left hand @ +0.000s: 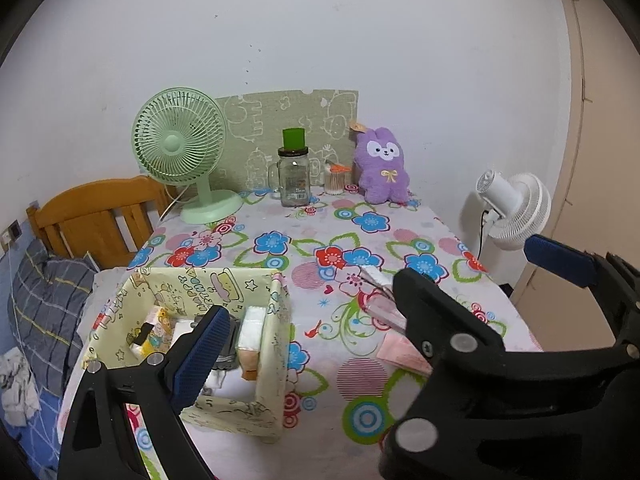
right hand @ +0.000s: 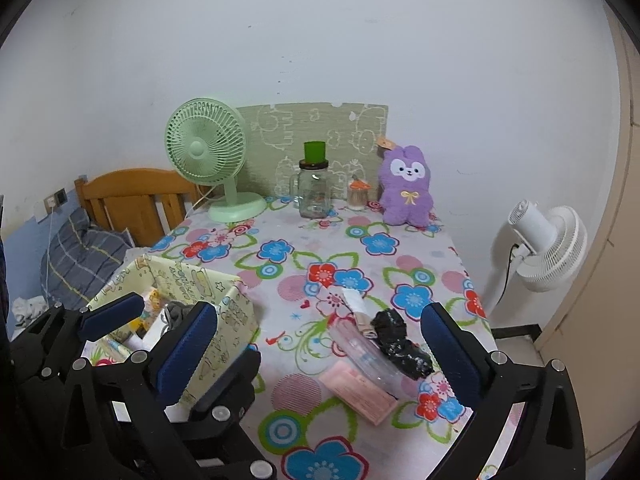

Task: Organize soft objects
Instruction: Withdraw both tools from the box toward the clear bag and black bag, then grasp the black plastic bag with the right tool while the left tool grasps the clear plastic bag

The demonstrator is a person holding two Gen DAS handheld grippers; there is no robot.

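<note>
A yellow patterned fabric box (left hand: 276, 320) (right hand: 236, 320) stands at the table's front left and holds tissue packs and other small soft items. My left gripper (left hand: 372, 304) is open above the table, its left finger over the box; it also shows in the right wrist view (right hand: 120, 312). My right gripper (right hand: 320, 344) is open and empty, hovering over a loose pile: a black crumpled bag (right hand: 402, 344), a clear plastic pack (right hand: 360, 350) and a pink packet (right hand: 360, 394). A purple plush bunny (left hand: 383, 166) (right hand: 407, 192) sits at the back right.
At the back of the floral-cloth table (right hand: 320, 256) stand a green desk fan (left hand: 180, 152), a glass jar with a green lid (left hand: 294, 176) and a cotton-swab pot (left hand: 335, 180). A white fan (right hand: 548, 248) stands right of the table. A bed (left hand: 48, 304) lies left.
</note>
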